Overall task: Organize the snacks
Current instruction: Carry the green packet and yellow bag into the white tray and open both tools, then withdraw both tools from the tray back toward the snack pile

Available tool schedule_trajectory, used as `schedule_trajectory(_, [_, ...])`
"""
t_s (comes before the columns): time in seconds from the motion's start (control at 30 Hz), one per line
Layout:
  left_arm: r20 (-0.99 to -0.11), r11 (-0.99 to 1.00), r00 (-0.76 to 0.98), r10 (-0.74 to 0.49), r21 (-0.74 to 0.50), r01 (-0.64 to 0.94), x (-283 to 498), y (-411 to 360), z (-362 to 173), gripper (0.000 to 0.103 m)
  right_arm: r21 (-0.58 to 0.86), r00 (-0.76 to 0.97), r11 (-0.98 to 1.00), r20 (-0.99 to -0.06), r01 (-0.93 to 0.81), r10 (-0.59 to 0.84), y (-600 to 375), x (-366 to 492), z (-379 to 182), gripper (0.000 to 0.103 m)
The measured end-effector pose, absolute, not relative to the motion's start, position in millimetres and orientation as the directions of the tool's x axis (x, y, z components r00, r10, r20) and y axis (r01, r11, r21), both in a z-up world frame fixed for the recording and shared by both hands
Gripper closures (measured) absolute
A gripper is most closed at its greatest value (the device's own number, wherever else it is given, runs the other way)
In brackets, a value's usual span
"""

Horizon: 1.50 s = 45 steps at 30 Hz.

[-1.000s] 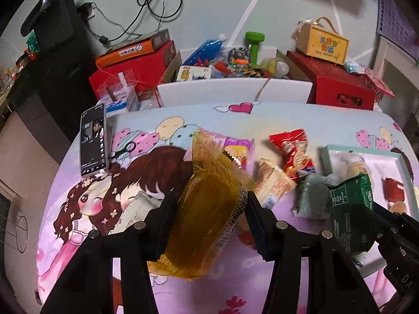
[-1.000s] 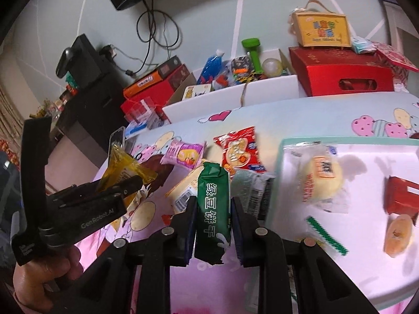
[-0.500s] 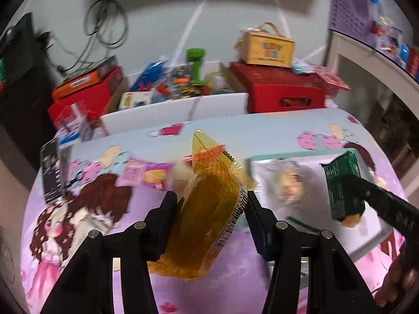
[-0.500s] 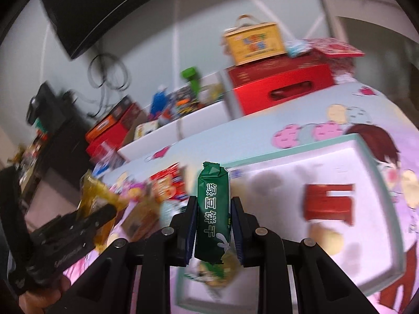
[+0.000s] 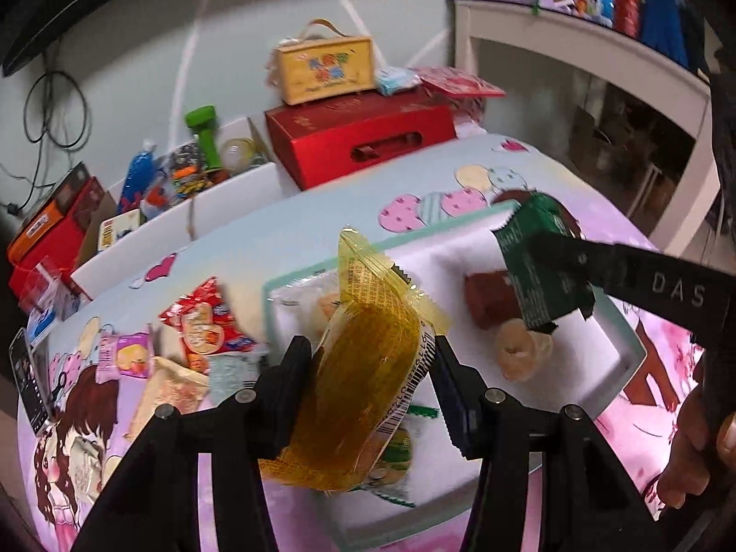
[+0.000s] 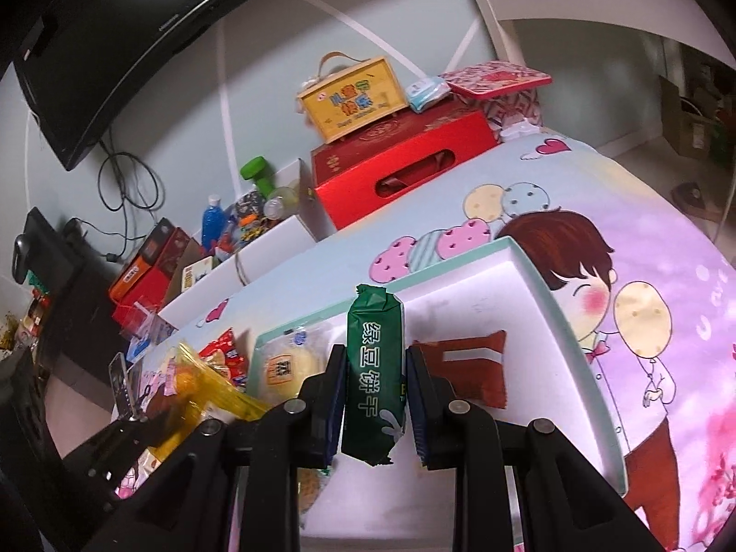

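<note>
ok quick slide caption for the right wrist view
Right tongs grip a green snack packet above the white tray, beside a dark red packet.

The translucent yellow plastic snack packet [image 5: 368, 368], clamped in the left gripper [image 5: 368, 386], is being carried from above the loose snacks on the cartoon-printed tablecloth [image 6: 644, 248] to above the white, mint-rimmed tray [image 5: 625, 359]. The dark green foil biscuit packet [image 6: 375, 368], clamped in the right gripper [image 6: 375, 407], is likewise being carried further over the tray, near the dark red packet [image 6: 469, 368].

Green snack pack [image 6: 375, 370] between jaws — above white tray [image 6: 543, 294]
</note>
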State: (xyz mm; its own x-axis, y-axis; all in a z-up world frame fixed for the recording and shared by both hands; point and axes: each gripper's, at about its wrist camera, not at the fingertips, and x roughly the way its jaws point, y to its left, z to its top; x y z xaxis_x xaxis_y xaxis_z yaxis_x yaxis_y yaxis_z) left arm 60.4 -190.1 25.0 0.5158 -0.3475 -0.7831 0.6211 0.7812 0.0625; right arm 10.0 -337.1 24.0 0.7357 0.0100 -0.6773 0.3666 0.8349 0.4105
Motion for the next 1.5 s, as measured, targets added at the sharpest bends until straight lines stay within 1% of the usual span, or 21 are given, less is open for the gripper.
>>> schedule_trajectory(0.33, [-0.801, 0.764, 0.481, -0.356, 0.046, 0.643, 57, -201, 14, 0.048, 0.402, 0.714, 0.844, -0.699, 0.356, 0.032, -333, 15, 15, 0.076])
schedule_trajectory(0.37, [-0.798, 0.767, 0.486, -0.357, 0.047, 0.64, 57, -201, 14, 0.045, 0.399, 0.71, 0.845, -0.703, 0.356, 0.033, -333, 16, 14, 0.076])
schedule_trajectory(0.4, [-0.796, 0.771, 0.49, -0.355, 0.047, 0.635, 57, -200, 15, 0.037, 0.397, 0.706, 0.846, -0.708, 0.356, 0.035, -333, 17, 13, 0.076])
schedule_trajectory(0.47, [-0.797, 0.774, 0.488, -0.356, 0.041, 0.632, 59, -199, 16, 0.03, 0.394, 0.696, 0.847, -0.717, 0.357, 0.04, -332, 18, 10, 0.074])
schedule_trajectory(0.73, [-0.809, 0.809, 0.495, -0.318, 0.042, 0.587, 67, -186, 13, 0.03, 0.377, 0.682, 0.855, -0.731, 0.357, 0.037, -329, 21, 9, 0.074])
schedule_trajectory(0.83, [-0.812, 0.837, 0.508, -0.288, 0.044, 0.545, 74, -178, 12, 0.03, 0.362, 0.665, 0.854, -0.746, 0.373, 0.026, -330, 23, 6, 0.074])
schedule_trajectory(0.87, [-0.814, 0.846, 0.509, -0.278, 0.043, 0.531, 76, -176, 11, 0.03, 0.352, 0.657, 0.856, -0.753, 0.378, 0.02, -331, 24, 5, 0.072])
schedule_trajectory(0.9, [-0.819, 0.858, 0.51, -0.264, 0.041, 0.511, 79, -172, 9, 0.03, 0.333, 0.644, 0.86, -0.765, 0.386, 0.008, -330, 25, 3, 0.062])
schedule_trajectory(0.93, [-0.822, 0.868, 0.511, -0.252, 0.042, 0.495, 81, -169, 8, 0.03, 0.317, 0.633, 0.863, -0.774, 0.392, -0.003, -330, 26, 2, 0.043])
schedule_trajectory(0.97, [-0.824, 0.88, 0.516, -0.233, 0.047, 0.472, 84, -165, 6, 0.03, 0.304, 0.627, 0.866, -0.779, 0.397, -0.014, -329, 27, 1, 0.035])
schedule_trajectory(1.0, [-0.825, 0.891, 0.521, -0.217, 0.051, 0.452, 87, -161, 5, 0.03, 0.295, 0.624, 0.869, -0.781, 0.398, -0.02, -329, 27, 1, 0.031])
schedule_trajectory(1.03, [-0.826, 0.897, 0.523, -0.209, 0.051, 0.438, 89, -158, 4, 0.029, 0.282, 0.619, 0.874, -0.785, 0.396, -0.027, -327, 28, 1, 0.03])
schedule_trajectory(1.07, [-0.828, 0.905, 0.523, -0.202, 0.046, 0.423, 91, -154, 4, 0.023, 0.271, 0.615, 0.879, -0.788, 0.392, -0.031, -326, 29, 1, 0.029])
schedule_trajectory(1.1, [-0.828, 0.911, 0.524, -0.198, 0.04, 0.41, 94, -151, 3, 0.011, 0.264, 0.612, 0.882, -0.79, 0.39, -0.034, -325, 30, 0, 0.024])
schedule_trajectory(1.13, [-0.827, 0.918, 0.527, -0.195, 0.035, 0.395, 95, -147, 3, 0.008, 0.252, 0.606, 0.886, -0.795, 0.388, -0.04, -323, 31, -1, 0.017])
schedule_trajectory(1.2, [-0.82, 0.927, 0.539, -0.191, 0.03, 0.374, 97, -141, 3, 0.008, 0.23, 0.598, 0.894, -0.8, 0.385, -0.052, -322, 32, -3, 0.007])
schedule_trajectory(1.23, [-0.818, 0.931, 0.544, -0.188, 0.029, 0.365, 98, -139, 4, 0.008, 0.22, 0.596, 0.897, -0.801, 0.383, -0.058, -320, 33, -3, 0.004])
schedule_trajectory(1.3, [-0.811, 0.939, 0.556, -0.18, 0.026, 0.342, 100, -133, 4, 0.008, 0.209, 0.596, 0.902, -0.8, 0.377, -0.064, -318, 33, -3, 0.001])
schedule_trajectory(1.5, [-0.805, 0.951, 0.565, -0.179, 0.004, 0.308, 104, -124, 6, 0.007, 0.186, 0.597, 0.914, -0.799, 0.36, -0.072, -313, 35, -5, 0.0])
